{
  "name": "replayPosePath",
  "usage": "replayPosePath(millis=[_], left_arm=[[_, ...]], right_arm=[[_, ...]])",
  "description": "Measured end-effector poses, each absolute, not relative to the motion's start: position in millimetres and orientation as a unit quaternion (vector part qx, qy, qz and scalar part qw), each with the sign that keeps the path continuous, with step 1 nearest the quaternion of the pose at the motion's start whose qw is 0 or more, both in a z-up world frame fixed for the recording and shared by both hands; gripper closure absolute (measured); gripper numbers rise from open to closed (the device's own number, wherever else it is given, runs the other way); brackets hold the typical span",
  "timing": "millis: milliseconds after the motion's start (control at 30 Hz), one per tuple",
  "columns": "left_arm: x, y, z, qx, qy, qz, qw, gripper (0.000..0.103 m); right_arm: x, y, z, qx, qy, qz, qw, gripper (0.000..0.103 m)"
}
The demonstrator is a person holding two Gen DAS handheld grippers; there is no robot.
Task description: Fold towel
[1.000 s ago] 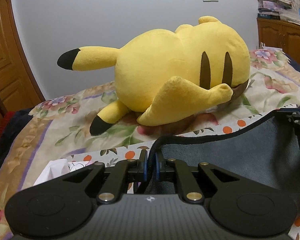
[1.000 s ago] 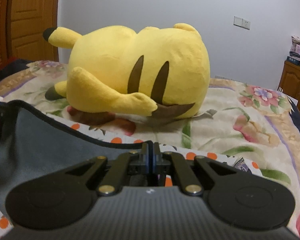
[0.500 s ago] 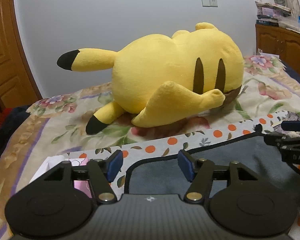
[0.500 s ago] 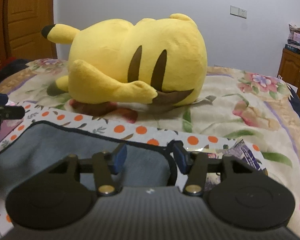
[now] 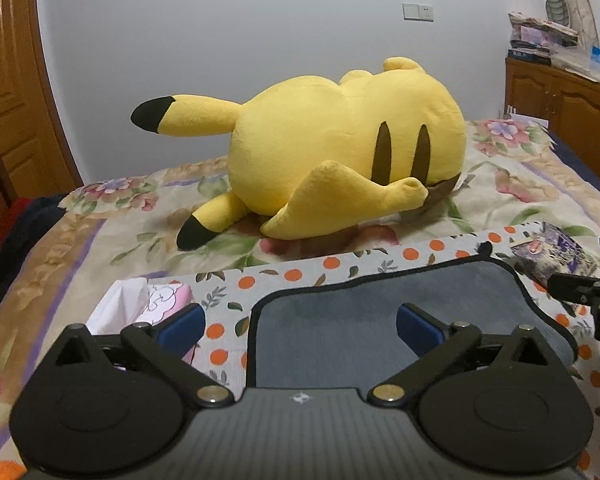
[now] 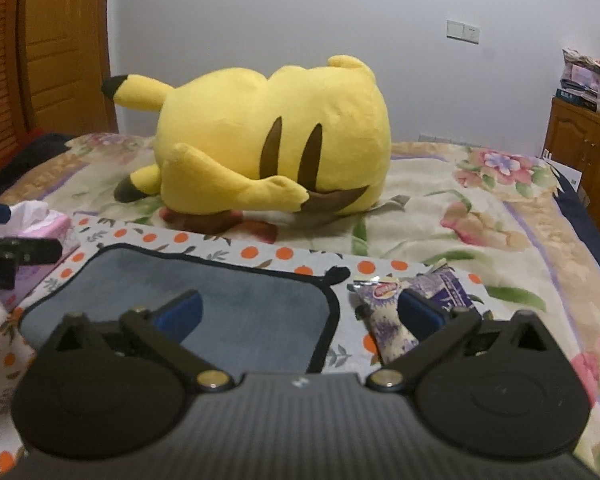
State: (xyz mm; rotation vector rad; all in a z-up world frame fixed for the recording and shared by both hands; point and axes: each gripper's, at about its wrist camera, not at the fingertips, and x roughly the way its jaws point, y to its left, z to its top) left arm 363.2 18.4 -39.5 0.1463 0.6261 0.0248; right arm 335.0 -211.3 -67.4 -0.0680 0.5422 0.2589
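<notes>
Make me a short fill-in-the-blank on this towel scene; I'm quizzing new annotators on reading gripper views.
1. Both the left gripper and the right gripper have their jaws ____.
2. The grey towel lies flat, edged with a ____ border.
3. Behind the towel, a big ____ plush toy lies on the bed.
4. Right of the towel lies a purple snack ____.

Missing words: open; black; yellow; packet
</notes>
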Motion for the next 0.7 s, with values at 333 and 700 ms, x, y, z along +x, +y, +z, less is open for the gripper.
replayPosePath(millis=[333,700], left_arm=[[326,13,-17,0.062,0.3,0.006,0.952,0.0],[286,5,15,0.073,0.301,0.003,0.951,0.0]], right_arm=[[296,-219,-46,-0.036,0.261,0.128,0.956,0.0],[252,-230,-16,-0.03,0.249,0.129,0.959,0.0]])
